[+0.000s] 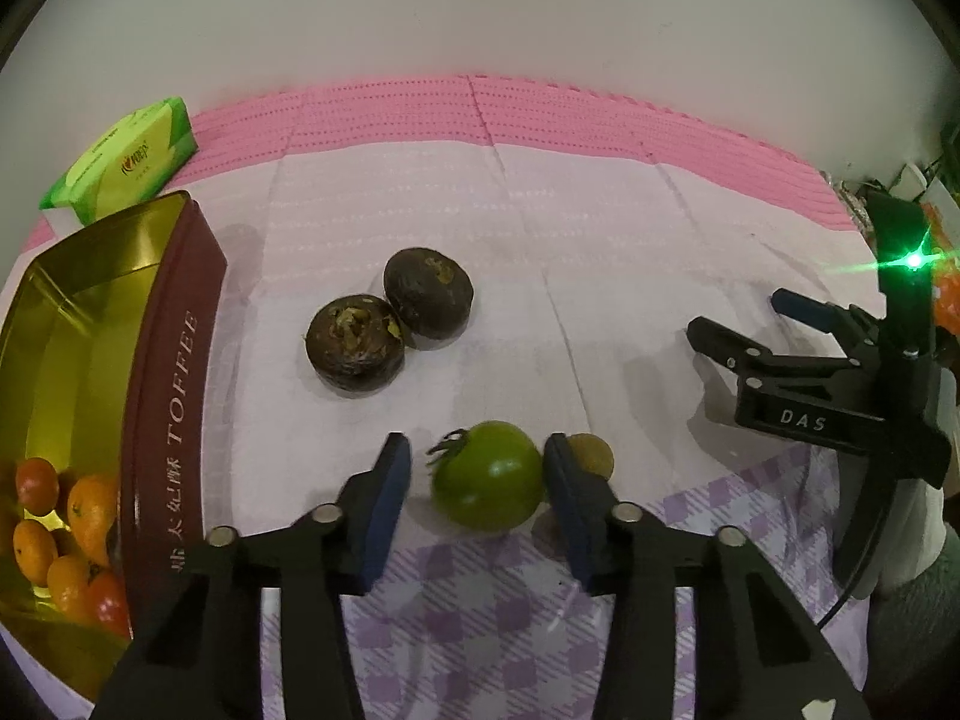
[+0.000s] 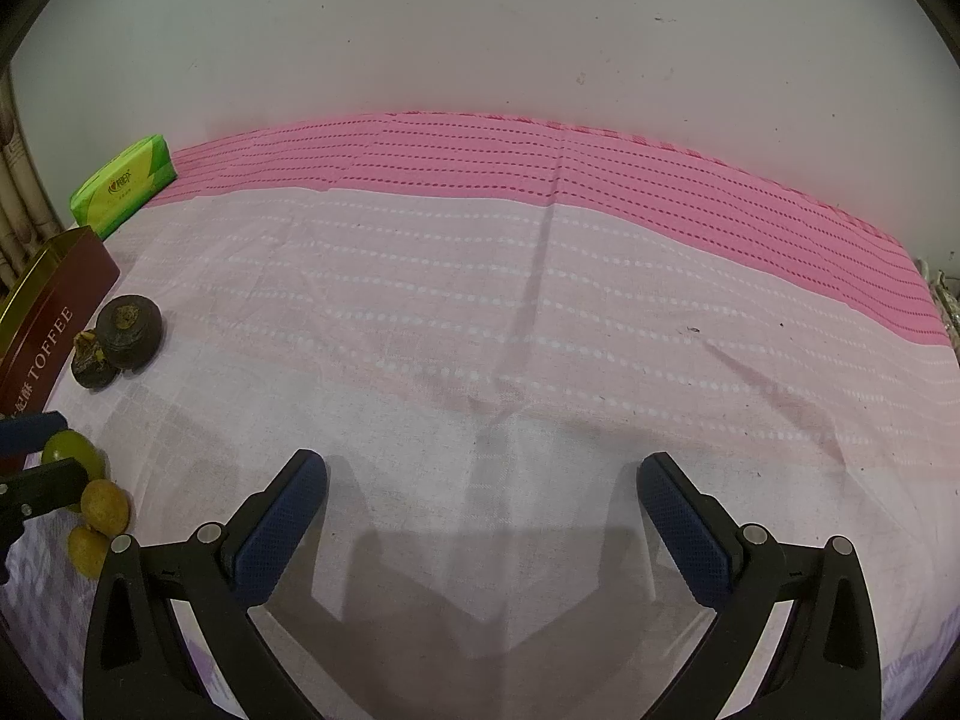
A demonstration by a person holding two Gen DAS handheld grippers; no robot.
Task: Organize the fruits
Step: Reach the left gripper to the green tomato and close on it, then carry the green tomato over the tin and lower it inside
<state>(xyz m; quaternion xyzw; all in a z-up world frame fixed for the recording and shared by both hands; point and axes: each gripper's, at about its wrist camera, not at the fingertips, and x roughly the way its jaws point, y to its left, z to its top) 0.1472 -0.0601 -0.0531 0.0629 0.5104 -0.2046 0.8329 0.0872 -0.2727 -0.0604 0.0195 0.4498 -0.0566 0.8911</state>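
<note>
The left gripper is bracketing the green tomato, not visibly pinching yet, while the right gripper is hanging wide open, so next it's probably squeezing and lifting toward the toffee tin.

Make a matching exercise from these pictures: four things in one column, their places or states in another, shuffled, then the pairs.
1. green tomato
2. oranges
3. two dark round fruits
4. right gripper

A. inside the toffee tin
B. jaws wide apart over bare cloth
C. between the left gripper fingers
D. side by side, touching, on the cloth beside the tin

Pairs: 1-C, 2-A, 3-D, 4-B
</note>
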